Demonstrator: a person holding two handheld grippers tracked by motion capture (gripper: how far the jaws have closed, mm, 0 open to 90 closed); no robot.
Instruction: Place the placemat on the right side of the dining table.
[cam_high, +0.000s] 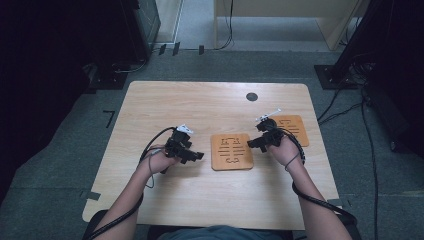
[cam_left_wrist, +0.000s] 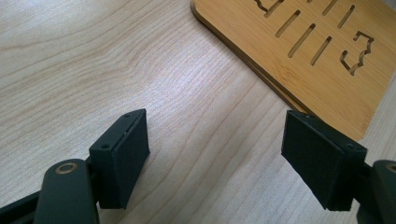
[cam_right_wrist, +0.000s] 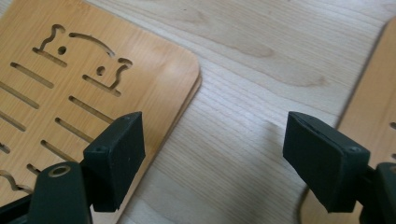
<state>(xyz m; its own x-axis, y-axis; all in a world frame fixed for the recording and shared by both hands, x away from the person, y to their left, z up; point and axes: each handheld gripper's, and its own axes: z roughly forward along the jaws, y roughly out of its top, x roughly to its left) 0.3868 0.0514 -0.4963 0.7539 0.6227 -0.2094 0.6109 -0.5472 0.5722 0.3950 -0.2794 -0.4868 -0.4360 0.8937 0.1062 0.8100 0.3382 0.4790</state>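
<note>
High view shows your two flat square wooden mats with cut-out slots lying on the pale wooden bench (cam_high: 150, 100): one mat (cam_high: 231, 151) in the middle, the other mat (cam_high: 295, 127) near your right hand. Your left gripper (cam_left_wrist: 215, 154) is spread wide just beside the middle mat. Your right gripper (cam_right_wrist: 215, 154) is spread wide between both mats. You hold nothing yet, so all the picking up looks left to do.

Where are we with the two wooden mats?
Little looks done: both mats lie flat and apart on the table, one in the middle, one to its right. In hand: the left gripper and right gripper flank the middle mat, open and empty. Gripping and moving remain.
</note>
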